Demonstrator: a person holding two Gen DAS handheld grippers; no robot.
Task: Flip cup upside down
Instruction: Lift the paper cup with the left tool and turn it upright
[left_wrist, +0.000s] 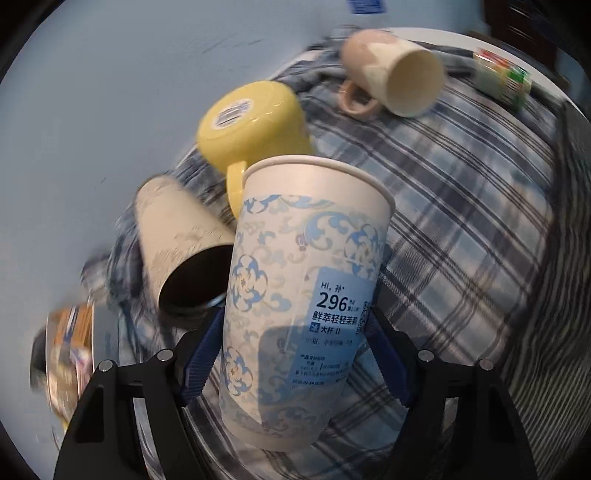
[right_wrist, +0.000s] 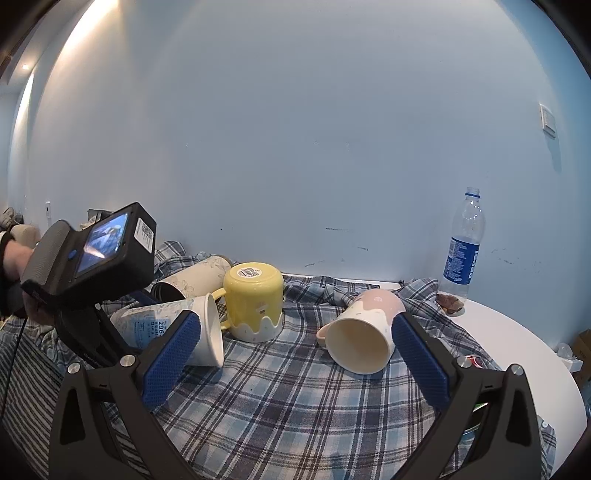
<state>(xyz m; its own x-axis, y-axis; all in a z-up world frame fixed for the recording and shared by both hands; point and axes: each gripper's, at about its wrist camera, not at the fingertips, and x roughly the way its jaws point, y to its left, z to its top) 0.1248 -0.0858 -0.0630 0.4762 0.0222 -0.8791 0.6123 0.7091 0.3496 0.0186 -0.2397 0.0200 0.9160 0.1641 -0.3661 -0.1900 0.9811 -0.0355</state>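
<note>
My left gripper (left_wrist: 295, 336) is shut on a white paper cup with a blue floral print (left_wrist: 299, 295) and holds it tilted above the plaid cloth. In the right wrist view the same cup (right_wrist: 173, 328) lies almost sideways in the left gripper, mouth to the right. A yellow mug (right_wrist: 254, 301) stands upside down on the cloth. A pink and white mug (right_wrist: 364, 332) lies on its side, mouth toward me. A beige tumbler (right_wrist: 192, 277) lies on its side behind. My right gripper (right_wrist: 295, 354) is open and empty, low over the cloth.
A blue plaid cloth (right_wrist: 295, 398) covers a white round table (right_wrist: 517, 332) against a pale wall. A clear plastic bottle (right_wrist: 463, 243) stands at the back right. A can (left_wrist: 502, 79) lies by the table's edge. A box (left_wrist: 70, 332) sits at the left.
</note>
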